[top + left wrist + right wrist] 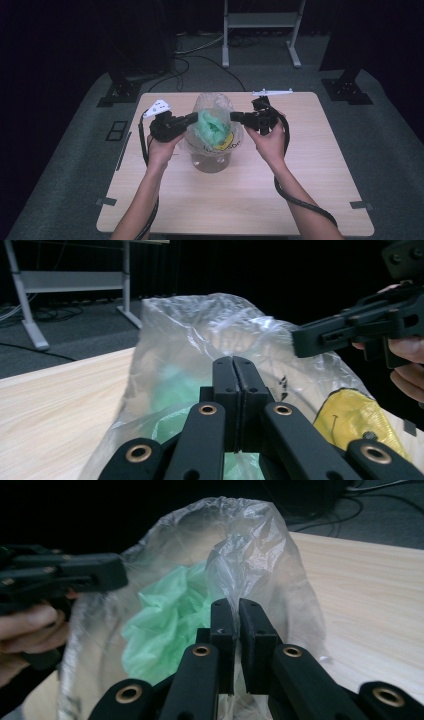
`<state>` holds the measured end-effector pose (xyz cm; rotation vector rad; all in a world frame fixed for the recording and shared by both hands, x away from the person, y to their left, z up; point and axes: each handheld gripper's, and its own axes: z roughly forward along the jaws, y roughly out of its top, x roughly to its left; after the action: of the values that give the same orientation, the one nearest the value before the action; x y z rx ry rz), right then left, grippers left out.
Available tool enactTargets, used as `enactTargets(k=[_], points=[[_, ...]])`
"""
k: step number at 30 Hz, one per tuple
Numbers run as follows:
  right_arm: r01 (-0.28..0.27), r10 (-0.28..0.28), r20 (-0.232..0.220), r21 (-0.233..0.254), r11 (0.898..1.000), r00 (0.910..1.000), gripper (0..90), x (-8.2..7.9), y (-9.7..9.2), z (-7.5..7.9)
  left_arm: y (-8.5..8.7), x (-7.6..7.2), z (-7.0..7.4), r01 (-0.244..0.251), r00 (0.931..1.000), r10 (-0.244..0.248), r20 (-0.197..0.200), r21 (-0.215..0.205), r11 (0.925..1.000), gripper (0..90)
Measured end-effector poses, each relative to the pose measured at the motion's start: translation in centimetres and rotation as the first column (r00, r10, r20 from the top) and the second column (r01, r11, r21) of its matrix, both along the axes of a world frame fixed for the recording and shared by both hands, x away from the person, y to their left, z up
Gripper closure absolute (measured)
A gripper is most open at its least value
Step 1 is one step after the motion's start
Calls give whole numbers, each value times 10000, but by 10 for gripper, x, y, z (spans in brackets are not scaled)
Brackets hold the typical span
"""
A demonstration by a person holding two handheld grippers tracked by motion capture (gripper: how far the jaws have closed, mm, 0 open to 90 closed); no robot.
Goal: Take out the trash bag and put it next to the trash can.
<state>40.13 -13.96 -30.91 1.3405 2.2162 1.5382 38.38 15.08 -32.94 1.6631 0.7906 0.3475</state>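
Observation:
A clear plastic bag stands open at the middle of the wooden table. Inside it are a crumpled green bag and something yellow. My left gripper pinches the bag's left side, its jaws shut on the film. From the other side, my right gripper holds the right side, with a fold of clear film caught between its nearly closed jaws. The green bag shows through the bag's mouth. Each gripper view also shows the other gripper across the bag.
A white metal frame stands on the floor beyond the table. Black stand bases flank the table's far corners, with cables on the carpet. Bare wood lies to the left, right and front of the bag.

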Motion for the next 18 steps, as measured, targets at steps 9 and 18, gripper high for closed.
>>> enactTargets(k=[9,18], points=[[-591,623,-528,590,9965,9967,848,6,12,1,-19,-3,-9,475,9989,-475,-53,157,9987,897],[-882,964,-769,1041,9906,9924,850,12,23,4,-30,-5,-13,723,9974,-721,-67,323,9969,897]])
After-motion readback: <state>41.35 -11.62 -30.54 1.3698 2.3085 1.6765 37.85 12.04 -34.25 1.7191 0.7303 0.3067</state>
